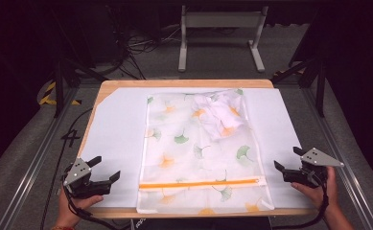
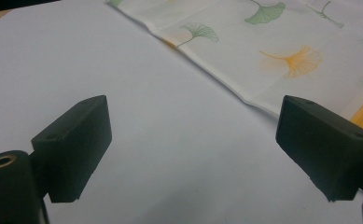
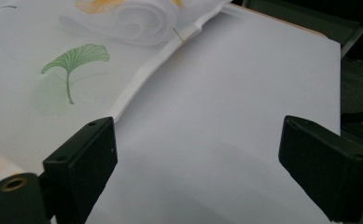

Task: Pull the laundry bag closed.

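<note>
A white mesh laundry bag [image 1: 201, 148] printed with green and orange ginkgo leaves lies flat on the white sheet. An orange zipper [image 1: 198, 183] runs across its near end. A crumpled white garment [image 1: 220, 112] bulges inside its far right corner, and shows as a rolled lump [image 3: 137, 21] in the right gripper view. My left gripper [image 1: 108, 168] hovers open near the table's front left, just left of the bag's edge [image 2: 207, 63]. My right gripper [image 1: 287, 159] is open at the front right, beside the bag's right edge [image 3: 137, 84].
The white sheet [image 1: 117, 129] covers a wooden table [image 1: 108, 86]. Metal rails run along both sides of the table. A grey metal stand [image 1: 221, 33] and cables lie on the floor beyond the far edge.
</note>
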Demonstrator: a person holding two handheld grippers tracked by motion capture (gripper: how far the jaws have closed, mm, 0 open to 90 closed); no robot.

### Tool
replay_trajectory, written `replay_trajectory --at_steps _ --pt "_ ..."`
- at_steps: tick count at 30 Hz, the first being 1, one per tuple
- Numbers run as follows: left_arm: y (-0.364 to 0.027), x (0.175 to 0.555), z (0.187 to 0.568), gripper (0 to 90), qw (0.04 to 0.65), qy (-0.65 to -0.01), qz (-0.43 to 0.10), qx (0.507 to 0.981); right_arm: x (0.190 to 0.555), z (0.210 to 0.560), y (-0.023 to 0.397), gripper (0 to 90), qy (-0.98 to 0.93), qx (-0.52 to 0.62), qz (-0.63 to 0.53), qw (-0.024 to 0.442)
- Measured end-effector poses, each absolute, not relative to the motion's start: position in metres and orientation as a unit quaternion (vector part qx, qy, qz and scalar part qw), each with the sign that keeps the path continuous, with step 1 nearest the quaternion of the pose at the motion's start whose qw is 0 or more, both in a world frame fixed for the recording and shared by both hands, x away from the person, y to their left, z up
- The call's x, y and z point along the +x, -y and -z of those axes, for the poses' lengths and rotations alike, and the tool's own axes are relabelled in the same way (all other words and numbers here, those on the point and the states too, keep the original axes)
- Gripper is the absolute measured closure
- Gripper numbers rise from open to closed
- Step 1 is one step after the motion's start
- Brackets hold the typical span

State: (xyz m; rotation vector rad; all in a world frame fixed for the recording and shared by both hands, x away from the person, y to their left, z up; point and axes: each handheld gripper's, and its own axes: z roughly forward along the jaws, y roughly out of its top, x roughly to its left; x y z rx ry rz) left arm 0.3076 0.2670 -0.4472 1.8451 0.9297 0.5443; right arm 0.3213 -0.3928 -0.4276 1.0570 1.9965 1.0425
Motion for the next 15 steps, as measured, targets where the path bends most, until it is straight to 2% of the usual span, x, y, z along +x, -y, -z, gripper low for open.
replay_trajectory --at_steps 15 --pt "-0.2648 0.3084 0.4478 11.5 0.474 -0.38 -0.223 0.763 0.3213 0.4278 0.3926 12.4 -0.76 0.4 -0.401 0.318"
